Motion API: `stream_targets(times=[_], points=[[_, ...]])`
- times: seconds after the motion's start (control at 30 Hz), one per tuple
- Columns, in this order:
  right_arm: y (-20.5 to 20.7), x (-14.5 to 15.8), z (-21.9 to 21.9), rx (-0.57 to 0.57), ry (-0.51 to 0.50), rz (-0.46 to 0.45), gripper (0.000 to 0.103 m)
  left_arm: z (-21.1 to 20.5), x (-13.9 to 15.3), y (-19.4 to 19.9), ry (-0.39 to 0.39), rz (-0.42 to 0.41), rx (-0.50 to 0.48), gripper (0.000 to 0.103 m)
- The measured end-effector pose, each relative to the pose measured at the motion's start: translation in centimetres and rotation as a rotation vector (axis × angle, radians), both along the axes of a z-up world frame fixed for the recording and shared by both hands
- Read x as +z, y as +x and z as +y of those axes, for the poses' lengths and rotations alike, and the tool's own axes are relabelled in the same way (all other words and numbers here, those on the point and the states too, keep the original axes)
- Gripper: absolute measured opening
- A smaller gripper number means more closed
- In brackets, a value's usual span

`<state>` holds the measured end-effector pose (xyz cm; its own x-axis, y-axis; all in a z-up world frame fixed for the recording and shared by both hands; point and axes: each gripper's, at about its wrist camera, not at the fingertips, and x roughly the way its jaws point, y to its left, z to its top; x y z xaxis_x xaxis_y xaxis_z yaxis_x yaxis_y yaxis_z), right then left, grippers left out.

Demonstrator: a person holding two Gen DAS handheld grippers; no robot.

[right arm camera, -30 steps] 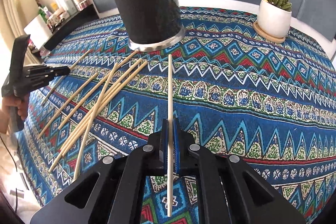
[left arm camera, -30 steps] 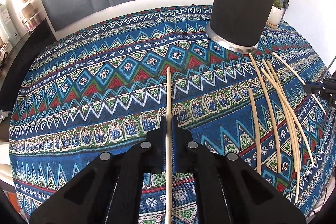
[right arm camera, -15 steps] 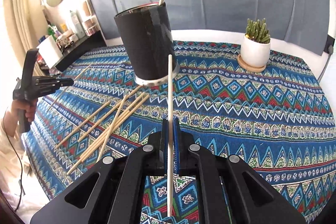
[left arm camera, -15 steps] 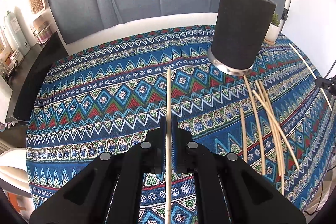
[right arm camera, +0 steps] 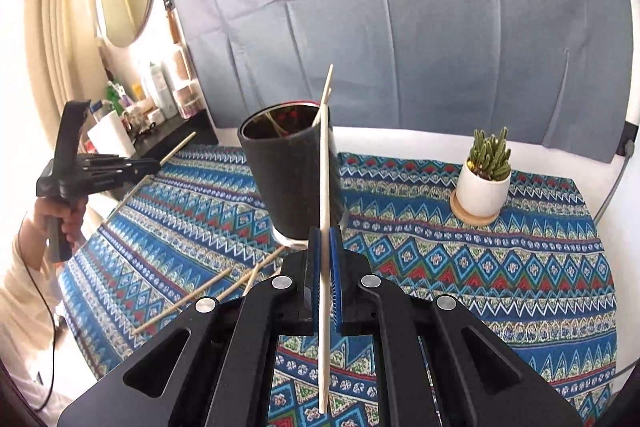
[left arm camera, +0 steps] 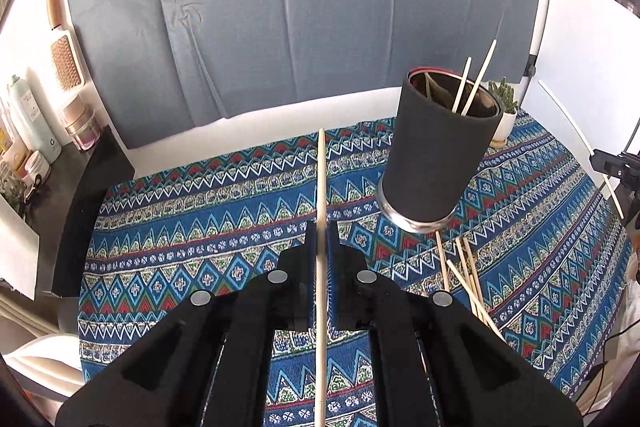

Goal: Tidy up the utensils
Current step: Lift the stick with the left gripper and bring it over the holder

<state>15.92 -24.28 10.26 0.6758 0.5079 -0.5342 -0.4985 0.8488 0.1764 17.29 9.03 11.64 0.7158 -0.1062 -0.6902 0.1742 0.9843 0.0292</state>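
My left gripper (left arm camera: pixel 321 231) is shut on a pale wooden chopstick (left arm camera: pixel 321 179) that runs straight ahead, well above the patterned tablecloth (left arm camera: pixel 208 235). To its right stands the tall black holder (left arm camera: pixel 436 155) with two chopsticks (left arm camera: pixel 476 83) leaning inside. My right gripper (right arm camera: pixel 325 239) is shut on another chopstick (right arm camera: pixel 325 167), whose tip crosses the holder (right arm camera: pixel 280 171) in the right wrist view. Several loose chopsticks (left arm camera: pixel 464 267) lie on the cloth at the holder's base. Each gripper shows in the other's view: right gripper (left arm camera: pixel 598 158), left gripper (right arm camera: pixel 154 163).
A small cactus in a white pot (right arm camera: pixel 484 183) sits on a wooden coaster at the back right. A black shelf with bottles and jars (left arm camera: pixel 36 131) borders the table's left side. A grey cloth backdrop (right arm camera: pixel 400 27) hangs behind. A person's hand (right arm camera: pixel 60 215) holds the left gripper's handle.
Both grippers have risen with their chopsticks still clamped. The holder's open top with its two chopsticks now shows from above, and the cloth looks farther away.
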Motion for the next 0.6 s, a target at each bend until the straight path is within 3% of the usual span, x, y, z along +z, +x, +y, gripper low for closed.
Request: stream_targets(times=[0.37,0.6], points=[[3.5,4.2,3.8,0.084,0.069,-0.097,0.005,-1.5,4.6,3.6,-0.019,-0.081,-0.045,0.005],[6.8,5.1,6.1,0.113,0.129,-0.110,0.005,-3.0,6.3,6.0,-0.096,-0.140,-0.077,0.005]])
